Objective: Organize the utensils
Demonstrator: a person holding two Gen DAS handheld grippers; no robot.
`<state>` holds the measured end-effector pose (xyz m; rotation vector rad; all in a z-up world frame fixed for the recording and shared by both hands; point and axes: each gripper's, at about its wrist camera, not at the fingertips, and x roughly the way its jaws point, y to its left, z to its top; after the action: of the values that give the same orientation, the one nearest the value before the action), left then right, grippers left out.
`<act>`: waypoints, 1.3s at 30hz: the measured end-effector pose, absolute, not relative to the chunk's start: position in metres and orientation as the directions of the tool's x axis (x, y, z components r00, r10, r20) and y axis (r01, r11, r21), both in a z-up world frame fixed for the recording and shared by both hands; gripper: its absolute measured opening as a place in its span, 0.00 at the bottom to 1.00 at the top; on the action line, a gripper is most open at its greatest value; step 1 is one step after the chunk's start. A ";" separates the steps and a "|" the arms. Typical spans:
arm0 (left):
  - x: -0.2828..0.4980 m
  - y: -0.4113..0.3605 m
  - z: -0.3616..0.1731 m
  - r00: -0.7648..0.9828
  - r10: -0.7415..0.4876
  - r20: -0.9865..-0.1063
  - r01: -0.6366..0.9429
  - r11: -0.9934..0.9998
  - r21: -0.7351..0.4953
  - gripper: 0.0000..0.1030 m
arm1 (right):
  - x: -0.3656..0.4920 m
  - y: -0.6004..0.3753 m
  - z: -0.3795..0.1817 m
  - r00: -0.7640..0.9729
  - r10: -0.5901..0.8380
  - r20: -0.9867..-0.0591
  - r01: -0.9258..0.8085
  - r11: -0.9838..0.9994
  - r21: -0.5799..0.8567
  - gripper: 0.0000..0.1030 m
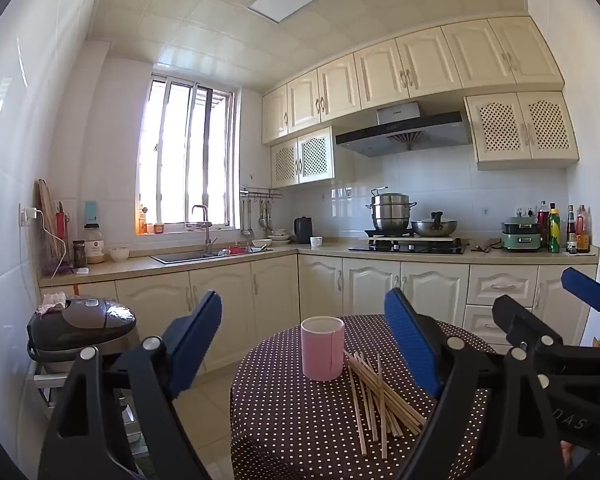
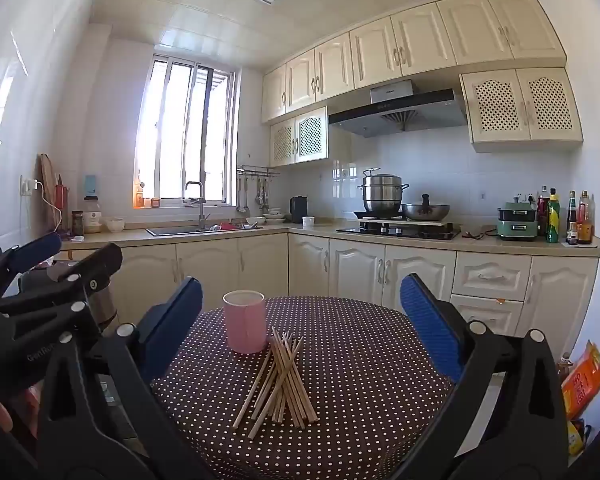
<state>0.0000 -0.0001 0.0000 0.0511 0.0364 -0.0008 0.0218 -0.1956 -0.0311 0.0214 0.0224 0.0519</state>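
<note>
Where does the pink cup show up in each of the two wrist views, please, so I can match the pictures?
Left wrist view: the pink cup stands at lower centre, between the open fingers of the left gripper, with the chopsticks to its right.
Right wrist view: the pink cup stands left of centre, just behind the chopsticks.
Shared landmark: the steel pot on the stove.

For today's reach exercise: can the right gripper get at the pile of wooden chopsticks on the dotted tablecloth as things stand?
Probably yes. The right gripper is open and empty, and the pile of wooden chopsticks lies uncovered ahead of it, with the pink cylindrical cup standing behind the pile, not in the path.
</note>
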 end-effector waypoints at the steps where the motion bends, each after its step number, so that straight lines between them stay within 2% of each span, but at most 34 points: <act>1: 0.000 0.000 0.000 0.999 0.001 -0.037 0.001 0.999 0.050 0.80 | 0.023 -0.196 -0.031 0.998 0.053 -0.033 -0.052 0.998 0.023 0.94; 39: 0.001 0.002 -0.001 0.999 0.002 -0.036 0.000 0.999 0.046 0.80 | 0.025 -0.198 -0.033 0.998 0.054 -0.028 -0.054 0.998 0.027 0.94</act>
<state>0.0014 0.0016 -0.0007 0.0461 0.0362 0.0010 0.0251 -0.1979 -0.0332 0.0265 0.0283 0.0542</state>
